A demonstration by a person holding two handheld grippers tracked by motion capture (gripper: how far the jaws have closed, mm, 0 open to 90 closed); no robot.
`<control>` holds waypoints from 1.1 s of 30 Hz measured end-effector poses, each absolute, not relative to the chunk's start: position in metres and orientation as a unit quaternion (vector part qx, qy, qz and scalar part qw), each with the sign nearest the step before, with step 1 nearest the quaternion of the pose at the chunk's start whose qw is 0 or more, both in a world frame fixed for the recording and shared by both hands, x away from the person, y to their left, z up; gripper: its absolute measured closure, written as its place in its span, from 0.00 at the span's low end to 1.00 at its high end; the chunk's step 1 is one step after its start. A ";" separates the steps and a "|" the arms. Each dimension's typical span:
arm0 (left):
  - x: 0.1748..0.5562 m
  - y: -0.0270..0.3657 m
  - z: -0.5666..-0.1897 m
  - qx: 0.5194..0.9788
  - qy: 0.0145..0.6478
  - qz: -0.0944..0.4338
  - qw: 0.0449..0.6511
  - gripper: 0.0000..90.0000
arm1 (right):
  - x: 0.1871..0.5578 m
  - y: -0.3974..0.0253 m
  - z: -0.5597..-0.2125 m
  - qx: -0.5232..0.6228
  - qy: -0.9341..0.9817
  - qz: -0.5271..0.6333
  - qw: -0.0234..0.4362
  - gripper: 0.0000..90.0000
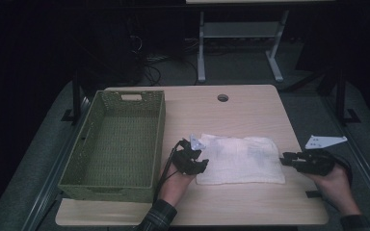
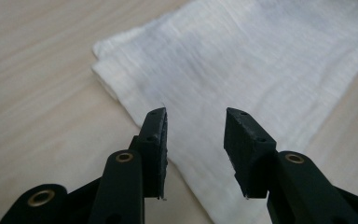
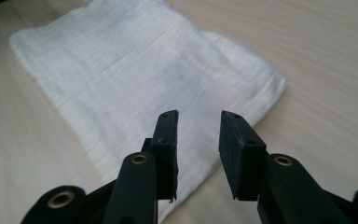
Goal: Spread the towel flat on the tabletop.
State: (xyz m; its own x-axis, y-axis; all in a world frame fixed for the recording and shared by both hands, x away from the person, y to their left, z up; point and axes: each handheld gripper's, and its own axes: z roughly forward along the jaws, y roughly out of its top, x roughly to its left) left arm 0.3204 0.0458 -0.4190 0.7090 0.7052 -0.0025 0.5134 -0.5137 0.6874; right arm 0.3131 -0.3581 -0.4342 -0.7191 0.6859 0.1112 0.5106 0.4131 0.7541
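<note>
High view, table: a light wooden table [image 1: 250,115] seen from above, with a dark floor and the legs of another table beyond it.
High view, cloth: a white folded cloth [image 1: 243,159] lies flat on the near half of the table, a little right of the middle.
High view, basket: a green woven basket [image 1: 84,159], rectangular and open on top, stands at the left side of the table, just beside the cloth's left end.
High view, left gripper: the left gripper [image 1: 204,163], held in a hand with a plaid sleeve, sits at the cloth's left edge with its tips over the cloth.
High view, right gripper: the right gripper [image 1: 284,160], held in the other hand, points at the cloth's right edge, tips right at the hem; a grey three-cornered plate sits on top of it.
Left gripper view, jaws: two black jaws stand apart with a clear gap, nothing between them.
Left gripper view, cloth: the cloth [image 2: 242,60] lies just ahead and under the tips, one corner pointing up and left, bare wood on both sides.
Right gripper view, jaws: the black jaws are parted, gripping nothing.
Right gripper view, cloth: the cloth [image 3: 140,70] stretches away from the tips toward the upper left; its near edge lies beneath them.
</note>
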 end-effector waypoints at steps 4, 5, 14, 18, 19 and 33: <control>0.343 0.044 -0.418 0.851 0.360 0.146 0.353 0.68 | 0.339 -0.353 -0.433 0.365 0.829 0.410 0.112 0.77; 0.350 0.042 -0.418 0.850 0.363 0.150 0.351 0.68 | 0.345 -0.351 -0.433 0.369 0.827 0.409 0.109 0.78; 0.401 0.039 -0.428 0.843 0.382 0.153 0.347 0.70 | 0.396 -0.335 -0.446 0.380 0.825 0.405 0.105 0.78; 0.422 0.038 -0.436 0.843 0.392 0.145 0.339 0.70 | 0.408 -0.327 -0.454 0.381 0.826 0.402 0.102 0.78; 0.427 0.037 -0.439 0.842 0.395 0.137 0.341 0.70 | 0.410 -0.326 -0.456 0.382 0.826 0.402 0.101 0.78; 0.444 0.027 -0.464 0.849 0.399 0.127 0.322 0.69 | 0.415 -0.316 -0.465 0.362 0.838 0.401 0.077 0.98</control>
